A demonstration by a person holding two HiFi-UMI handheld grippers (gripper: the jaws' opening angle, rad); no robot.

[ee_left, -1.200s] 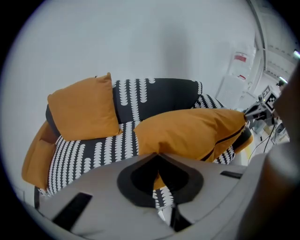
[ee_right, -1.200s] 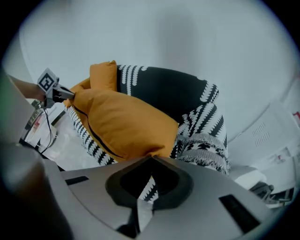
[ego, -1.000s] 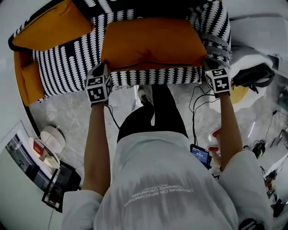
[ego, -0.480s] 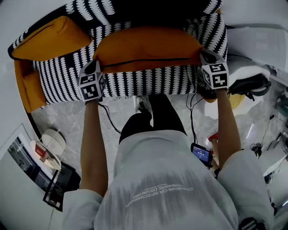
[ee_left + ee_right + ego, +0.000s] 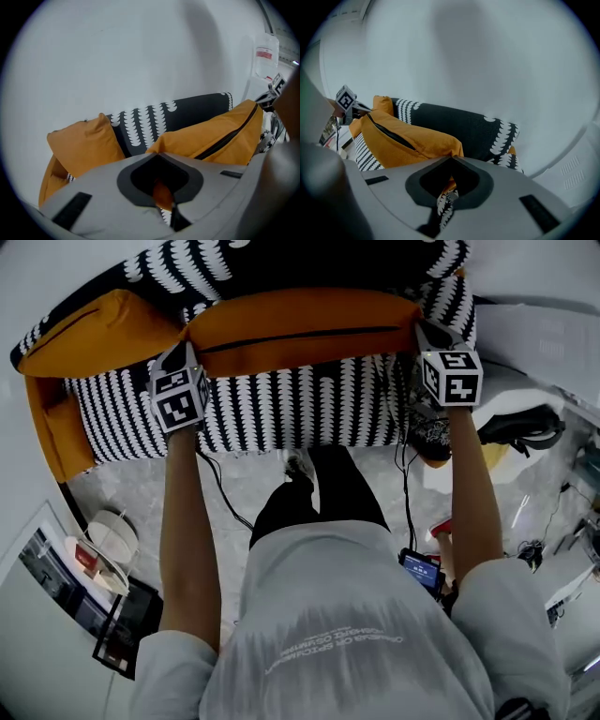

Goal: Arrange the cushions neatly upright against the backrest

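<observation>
Two corners of one orange cushion are gripped, one by each tool. The left hand-held gripper is pinched on a fold of orange fabric at the cushion's left end. The right hand-held gripper is pressed together on the right corner, with orange cloth showing between its jaws in the right gripper view. The cushion spans the gap between them over the sofa seat, its long axis running left to right, parallel to the backrest. Whether its lower edge touches the seat cannot be told. The backrest lies straight ahead of both grippers, just beyond the cushion, so neither arm looks nearer. The coming move probably calls for an even push forward from both sides. A second orange cushion leans in the sofa's left corner, just beside the held cushion's left end.
</observation>
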